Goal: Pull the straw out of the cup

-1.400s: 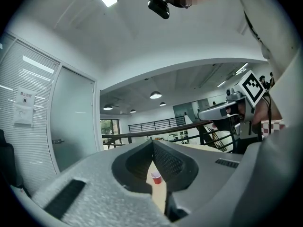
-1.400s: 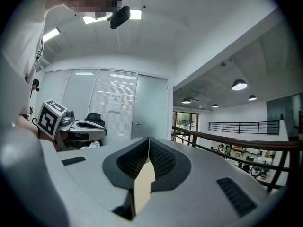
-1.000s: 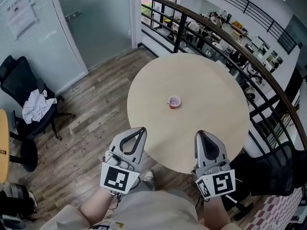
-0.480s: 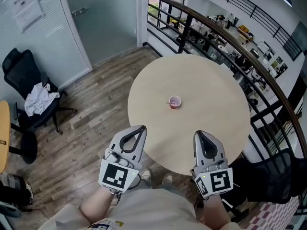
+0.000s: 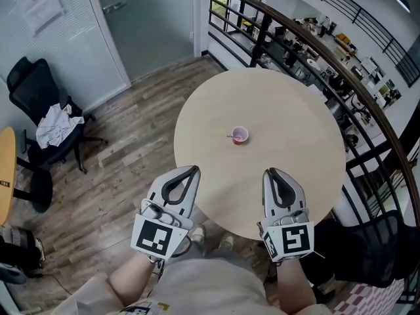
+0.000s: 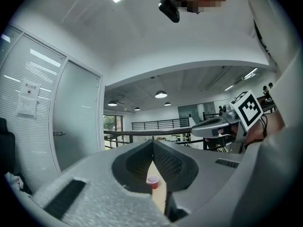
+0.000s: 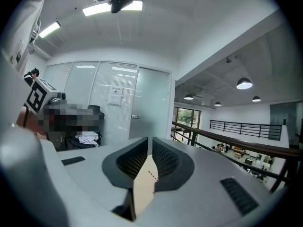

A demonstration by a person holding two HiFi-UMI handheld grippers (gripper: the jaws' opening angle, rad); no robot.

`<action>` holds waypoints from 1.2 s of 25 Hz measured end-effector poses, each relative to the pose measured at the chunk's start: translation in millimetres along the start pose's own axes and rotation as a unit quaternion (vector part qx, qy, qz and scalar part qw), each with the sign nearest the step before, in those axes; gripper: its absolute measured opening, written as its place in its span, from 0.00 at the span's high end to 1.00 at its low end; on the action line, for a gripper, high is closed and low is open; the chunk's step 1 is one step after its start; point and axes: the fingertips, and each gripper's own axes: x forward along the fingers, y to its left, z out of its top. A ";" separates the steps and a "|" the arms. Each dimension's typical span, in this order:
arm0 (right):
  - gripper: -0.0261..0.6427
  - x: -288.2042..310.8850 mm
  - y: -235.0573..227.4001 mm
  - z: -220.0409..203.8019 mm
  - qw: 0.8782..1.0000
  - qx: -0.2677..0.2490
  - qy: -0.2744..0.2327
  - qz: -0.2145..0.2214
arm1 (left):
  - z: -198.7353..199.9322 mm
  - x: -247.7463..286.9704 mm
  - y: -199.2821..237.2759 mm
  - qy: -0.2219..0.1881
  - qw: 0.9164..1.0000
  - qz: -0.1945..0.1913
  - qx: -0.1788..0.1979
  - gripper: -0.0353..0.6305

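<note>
A small red cup (image 5: 239, 135) with a thin straw (image 5: 233, 136) leaning over its left rim stands near the middle of the round beige table (image 5: 289, 123). In the head view my left gripper (image 5: 193, 170) is at the table's near edge, its jaws together and empty. My right gripper (image 5: 268, 172) reaches just over the near edge; its jaws are just beginning to part, tips still touching, nothing between them. In the left gripper view the cup (image 6: 152, 181) shows below the closed tips (image 6: 152, 143), well ahead. In the right gripper view only bare tabletop (image 7: 142, 188) shows under the closed jaws (image 7: 148, 140).
A black office chair (image 5: 46, 126) with a white cloth on it stands at the left on the wooden floor. A dark railing (image 5: 308, 51) curves behind the table. Another black chair (image 5: 374, 248) is at the lower right. A glass door (image 5: 138, 25) is at the back.
My right gripper has edged forward over the table's near edge. The left gripper has barely moved. The cup has stayed put.
</note>
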 end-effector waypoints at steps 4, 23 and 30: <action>0.91 32.4 1.3 6.7 0.999 0.000 0.010 0.032 | 2.2 23.1 11.7 0.010 1.000 0.001 0.004 0.93; 0.77 192.4 -10.7 -109.7 0.989 -0.031 0.110 0.090 | -107.2 146.3 53.1 0.057 0.998 -0.031 -0.013 0.93; 0.77 222.0 -2.3 -179.9 0.979 -0.040 0.164 0.112 | -168.6 167.5 59.0 0.096 0.994 -0.027 -0.039 0.93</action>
